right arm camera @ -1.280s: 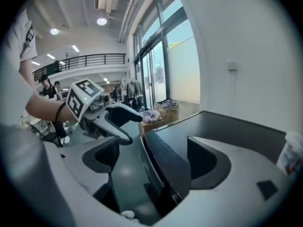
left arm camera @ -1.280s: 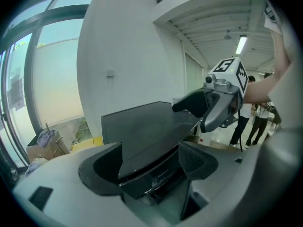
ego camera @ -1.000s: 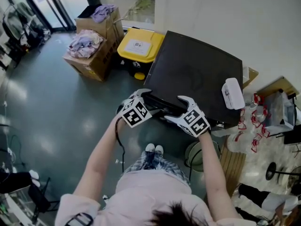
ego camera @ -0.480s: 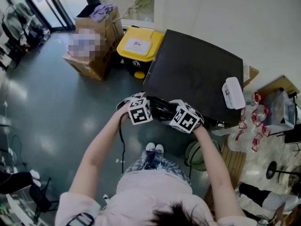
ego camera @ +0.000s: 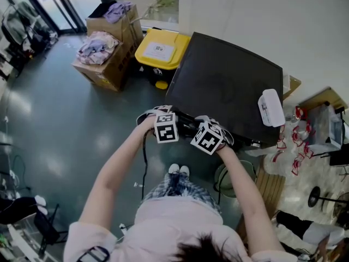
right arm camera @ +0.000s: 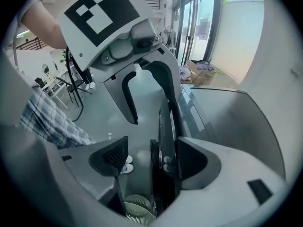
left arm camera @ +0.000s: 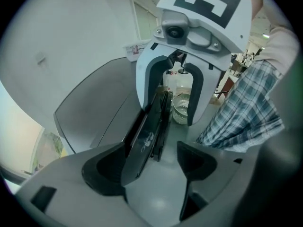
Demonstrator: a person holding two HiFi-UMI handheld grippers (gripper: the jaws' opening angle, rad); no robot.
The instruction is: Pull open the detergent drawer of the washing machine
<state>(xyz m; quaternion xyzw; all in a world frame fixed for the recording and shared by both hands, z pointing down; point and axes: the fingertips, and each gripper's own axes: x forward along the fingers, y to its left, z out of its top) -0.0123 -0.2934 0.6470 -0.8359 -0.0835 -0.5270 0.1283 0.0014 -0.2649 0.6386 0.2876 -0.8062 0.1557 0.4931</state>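
Note:
The black washing machine stands in front of me, seen from above. Along its top front edge runs a glossy black front strip; I cannot make out the drawer's seam. My left gripper and right gripper both tip down over this edge, close together. In the left gripper view the strip passes between the left gripper's parted jaws, close to the left one. In the right gripper view the strip lies between the right gripper's jaws, which have just been closing; one pad still stands clear.
A white flat container lies on the machine's top at the right. A yellow-lidded bin and cardboard boxes of clothes stand to the left. A round wire basket sits on the floor by my feet. Clutter fills the right side.
Both grippers have dropped lower and tipped down over the machine's front edge, drawing closer together. The right jaws have narrowed around the black strip.

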